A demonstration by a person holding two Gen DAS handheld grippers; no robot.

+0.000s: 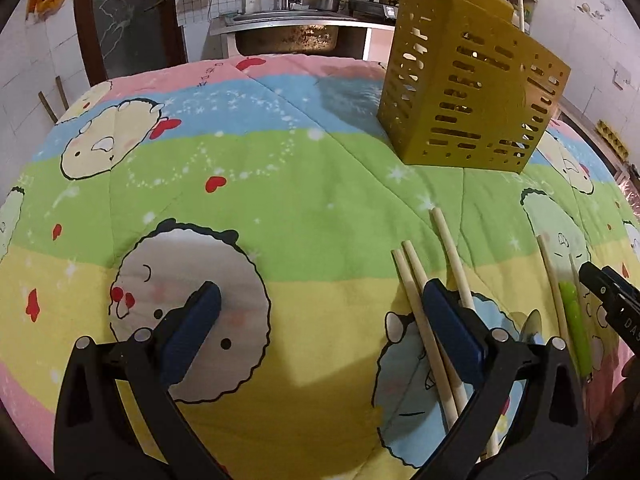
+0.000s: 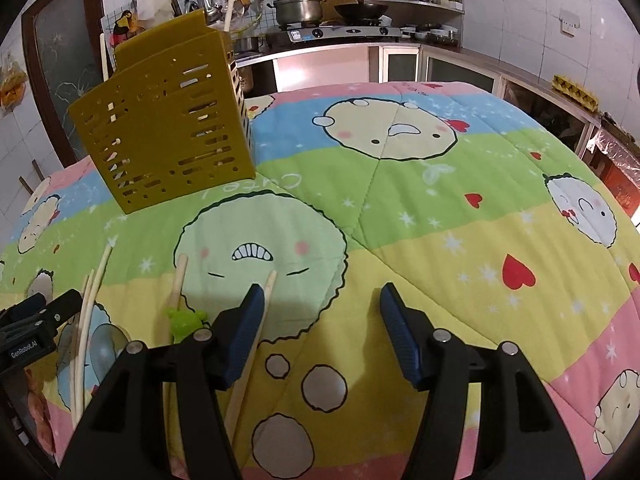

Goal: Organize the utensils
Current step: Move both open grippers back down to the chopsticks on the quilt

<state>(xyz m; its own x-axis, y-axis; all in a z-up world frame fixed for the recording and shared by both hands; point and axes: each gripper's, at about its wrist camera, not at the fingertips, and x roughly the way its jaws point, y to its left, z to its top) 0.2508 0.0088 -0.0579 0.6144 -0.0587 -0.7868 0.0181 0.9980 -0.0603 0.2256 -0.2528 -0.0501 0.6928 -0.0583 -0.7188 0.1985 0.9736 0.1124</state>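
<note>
A mustard-yellow slotted utensil holder (image 1: 472, 92) stands upright on the cartoon quilt (image 1: 280, 184); it also shows in the right wrist view (image 2: 168, 128). Several wooden chopsticks (image 1: 420, 304) lie on the quilt by my left gripper's right finger. More chopsticks (image 2: 256, 344) and a green-handled spoon (image 2: 184, 322) lie by my right gripper's left finger. My left gripper (image 1: 320, 304) is open and empty over the quilt. My right gripper (image 2: 320, 304) is open and empty, just right of a chopstick. The spoon's green handle (image 1: 576, 320) shows at the right of the left wrist view.
A kitchen sink (image 1: 288, 32) and counter with a pot (image 2: 300, 8) and stove (image 2: 332, 34) stand behind the quilt-covered table. Part of the other gripper (image 1: 612, 296) shows at the right edge of the left wrist view.
</note>
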